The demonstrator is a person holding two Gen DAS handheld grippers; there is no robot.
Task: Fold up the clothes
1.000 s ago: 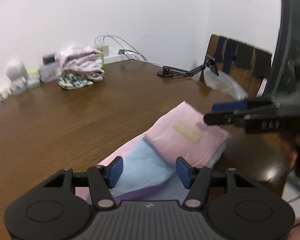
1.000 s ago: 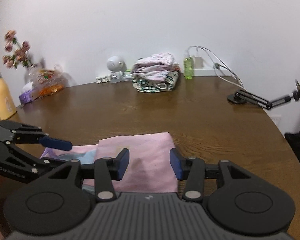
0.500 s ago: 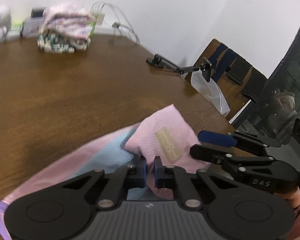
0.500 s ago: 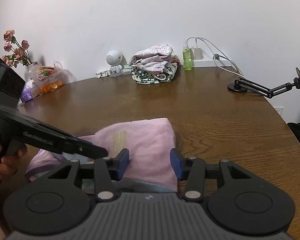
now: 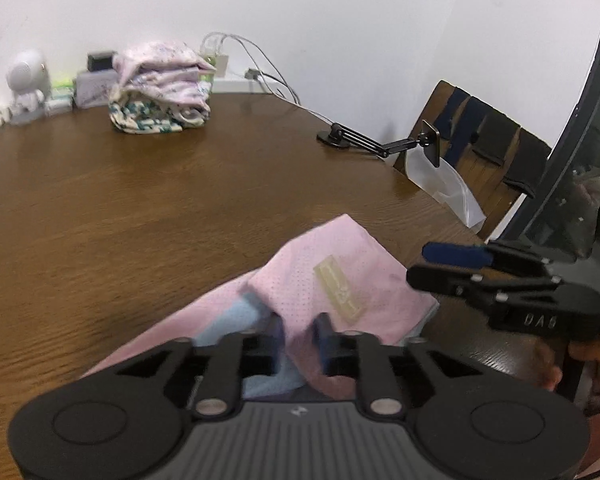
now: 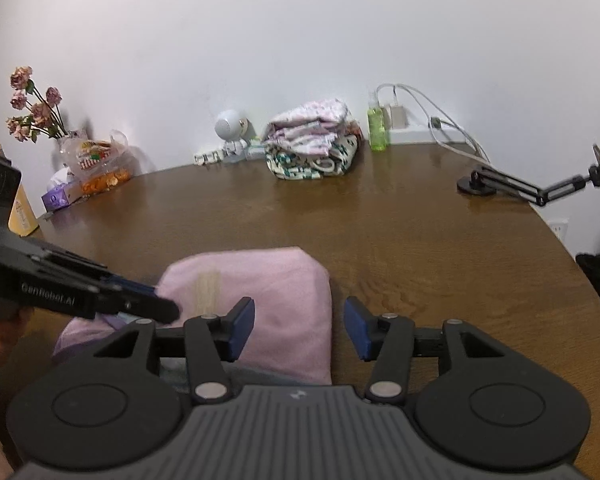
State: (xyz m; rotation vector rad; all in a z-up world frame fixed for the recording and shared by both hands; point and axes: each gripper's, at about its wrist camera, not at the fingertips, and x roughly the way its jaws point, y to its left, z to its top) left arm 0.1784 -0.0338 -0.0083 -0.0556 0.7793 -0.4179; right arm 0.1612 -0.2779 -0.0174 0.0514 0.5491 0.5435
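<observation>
A pink garment (image 6: 268,288) with a pale label (image 5: 340,288) lies folded at the near edge of the brown table (image 6: 420,240). A light blue layer (image 5: 232,320) shows beneath its left fold. My left gripper (image 5: 300,340) is low over that fold with its jaws opening. A ridge of pink cloth stands between the blurred fingers, and the pads are not pressing on it. My right gripper (image 6: 300,330) hovers open at the garment's right edge, the edge lying between its blue pads. Each gripper shows in the other's view: the left gripper (image 6: 156,300), the right gripper (image 5: 420,266).
A pile of folded clothes (image 6: 312,148) sits at the back beside a green bottle (image 6: 377,128), cables and a white figurine (image 6: 230,128). A black holder arm (image 6: 520,184) stands back right. Flowers (image 6: 36,108) and snack bags (image 6: 100,160) are at the back left. A chair (image 5: 480,148) is past the table's edge.
A second ago my left gripper stood wide over the blue layer. Half a second ago it was shut on the pink fold; now its jaws have parted. The right gripper has not moved.
</observation>
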